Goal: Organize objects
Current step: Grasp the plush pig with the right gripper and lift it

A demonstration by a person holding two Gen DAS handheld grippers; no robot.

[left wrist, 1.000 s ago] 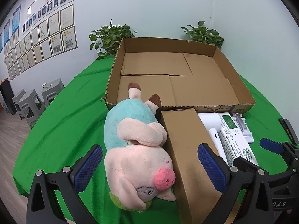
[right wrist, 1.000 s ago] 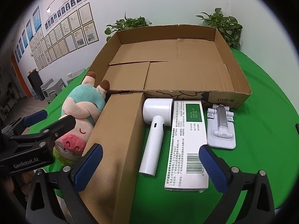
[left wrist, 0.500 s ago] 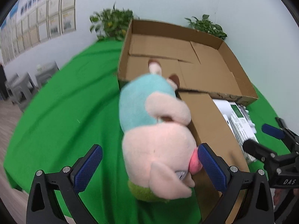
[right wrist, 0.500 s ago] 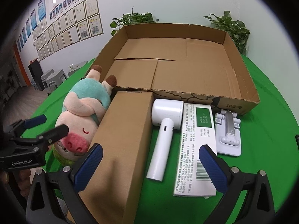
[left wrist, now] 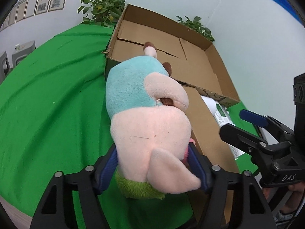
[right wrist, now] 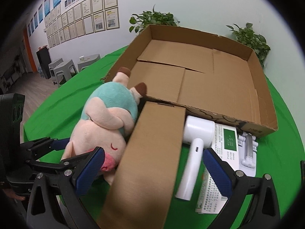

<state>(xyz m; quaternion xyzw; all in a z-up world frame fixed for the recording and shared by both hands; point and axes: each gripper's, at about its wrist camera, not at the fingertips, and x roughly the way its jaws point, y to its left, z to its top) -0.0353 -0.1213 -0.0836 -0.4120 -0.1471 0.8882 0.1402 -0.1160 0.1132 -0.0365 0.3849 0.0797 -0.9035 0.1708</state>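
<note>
A plush pig (left wrist: 150,118) with a teal body lies on the green table beside a long brown carton (right wrist: 148,152). My left gripper (left wrist: 152,164) is shut on the plush pig's head; it also shows in the right wrist view (right wrist: 76,150), pads either side of the pig (right wrist: 103,127). My right gripper (right wrist: 152,171) is open, its pads straddling the brown carton's near end and a white hair dryer (right wrist: 194,152). A large open cardboard box (right wrist: 200,80) stands behind, with nothing inside.
A white-and-green packet box (right wrist: 221,162) and a white phone stand (right wrist: 247,152) lie right of the dryer. Potted plants (right wrist: 154,19) stand behind the box. Grey stools (right wrist: 63,68) stand off the table's left.
My left gripper moved forward and closed on the pig's head. My right gripper narrowed and moved in over the brown carton and dryer.
</note>
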